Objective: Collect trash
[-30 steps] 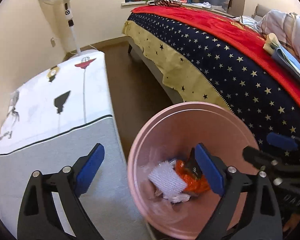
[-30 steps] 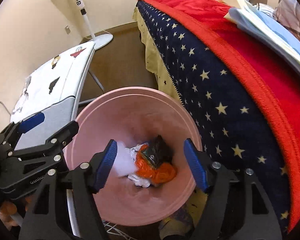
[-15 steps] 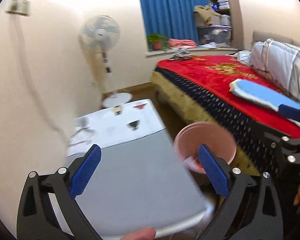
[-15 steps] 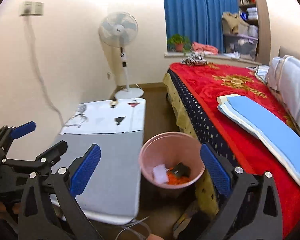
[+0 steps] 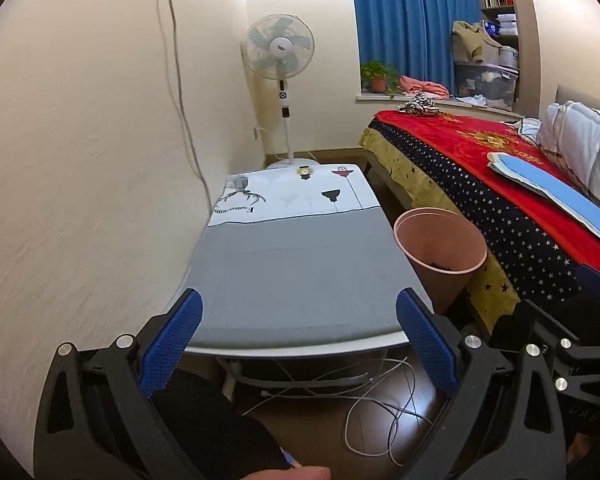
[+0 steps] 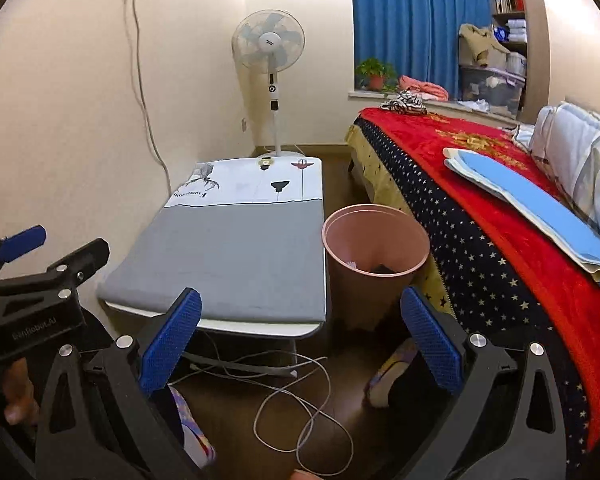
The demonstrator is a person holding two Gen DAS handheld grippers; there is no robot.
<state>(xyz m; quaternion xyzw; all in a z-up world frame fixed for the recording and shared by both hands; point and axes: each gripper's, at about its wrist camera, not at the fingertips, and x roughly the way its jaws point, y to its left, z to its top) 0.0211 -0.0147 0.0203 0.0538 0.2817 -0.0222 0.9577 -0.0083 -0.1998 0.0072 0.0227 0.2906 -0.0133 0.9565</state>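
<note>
Left tongs and right tongs both spread wide, having just opened, nothing between them, pink bin upright, mouth up, on the floor between grey worktop and bed, trash low inside, bin now farther off than a second ago.

Both views: down over table, bin

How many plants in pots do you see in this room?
1. The potted plant stands on the window sill, in front of the blue curtain, left of the pink clothes. Others may be hidden behind the shelf items.
</note>
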